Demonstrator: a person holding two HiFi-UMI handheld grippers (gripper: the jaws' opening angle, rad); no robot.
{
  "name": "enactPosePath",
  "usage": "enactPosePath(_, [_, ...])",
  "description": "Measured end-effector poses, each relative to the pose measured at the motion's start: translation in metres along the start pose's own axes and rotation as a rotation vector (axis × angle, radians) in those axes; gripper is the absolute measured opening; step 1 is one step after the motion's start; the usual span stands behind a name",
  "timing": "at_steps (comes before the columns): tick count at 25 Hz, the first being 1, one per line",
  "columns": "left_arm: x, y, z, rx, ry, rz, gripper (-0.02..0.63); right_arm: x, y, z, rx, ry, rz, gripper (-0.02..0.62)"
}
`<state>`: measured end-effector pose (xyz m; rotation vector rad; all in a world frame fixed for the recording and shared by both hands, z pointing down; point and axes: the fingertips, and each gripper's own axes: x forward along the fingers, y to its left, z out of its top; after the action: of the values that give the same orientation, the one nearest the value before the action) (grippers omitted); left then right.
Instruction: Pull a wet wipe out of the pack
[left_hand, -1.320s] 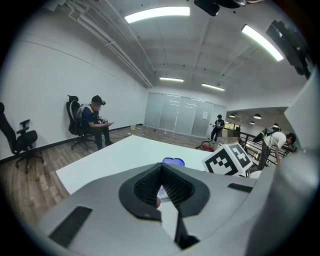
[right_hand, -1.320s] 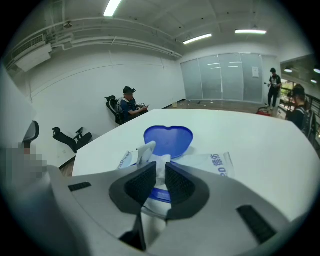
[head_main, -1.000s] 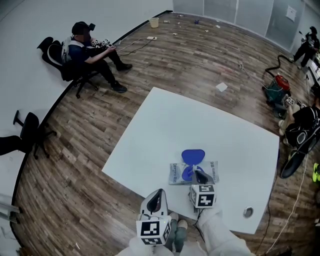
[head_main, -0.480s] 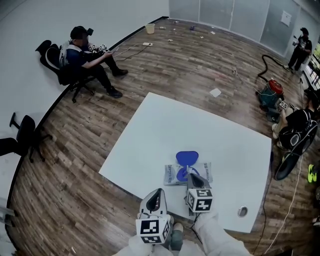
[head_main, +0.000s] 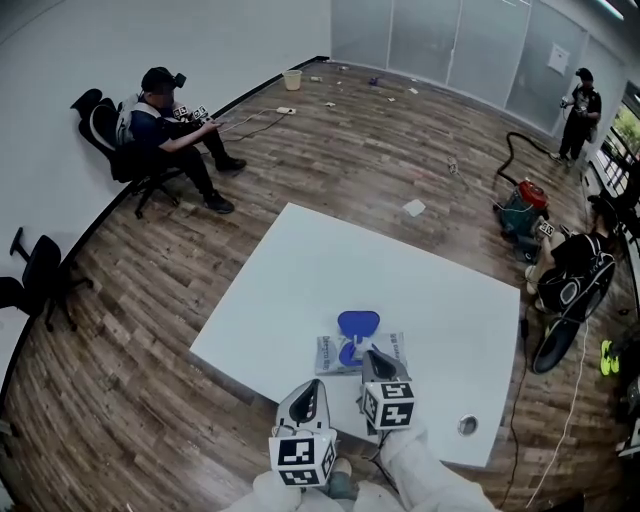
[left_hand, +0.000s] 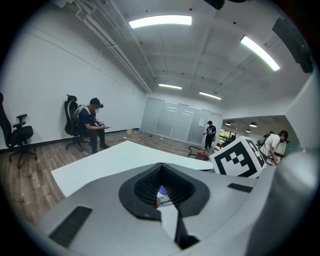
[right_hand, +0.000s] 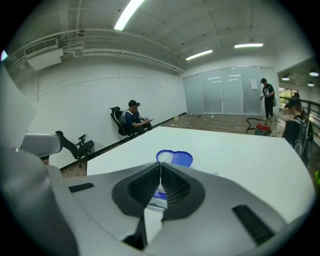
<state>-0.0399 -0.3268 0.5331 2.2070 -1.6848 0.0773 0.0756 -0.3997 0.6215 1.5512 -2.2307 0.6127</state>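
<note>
The right gripper (right_hand: 160, 165) has its fingers (right_hand: 142, 186) pressed together at the tips, nothing between them. Just past them a wipe pack (right_hand: 158, 195) lies on the white worktop (right_hand: 240, 160), well short of its far edge, its blue lid (right_hand: 176, 158) flipped open. Beyond the far left corner, a person (right_hand: 134, 117) sits against the wall.

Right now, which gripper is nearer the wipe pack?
The right gripper, over the silver wet-wipe pack with the blue lid; the left gripper hangs at the white table's edge.
</note>
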Motion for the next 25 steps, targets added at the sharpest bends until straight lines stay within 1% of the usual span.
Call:
enactPosePath(6, [-0.006,-0.011,0.0,-0.005,-0.017,-0.015,-0.003,-0.013,0.0,0.013,-0.027,-0.024,0.005,0.015])
enactPosePath(14, [-0.014,-0.02,0.003,-0.001,-0.032,-0.031,-0.005,-0.03,-0.003,0.033,-0.02,-0.083,-0.007,0.015])
enactPosePath(19, [-0.02,-0.031,0.009,0.01,-0.05,-0.042,-0.003,-0.052,-0.005,0.05,-0.014,-0.137,-0.007,0.015])
enactPosePath(25, [-0.029,-0.05,0.012,0.029,-0.067,-0.078,-0.003,-0.086,-0.015,0.052,-0.014,-0.179,-0.032,0.015])
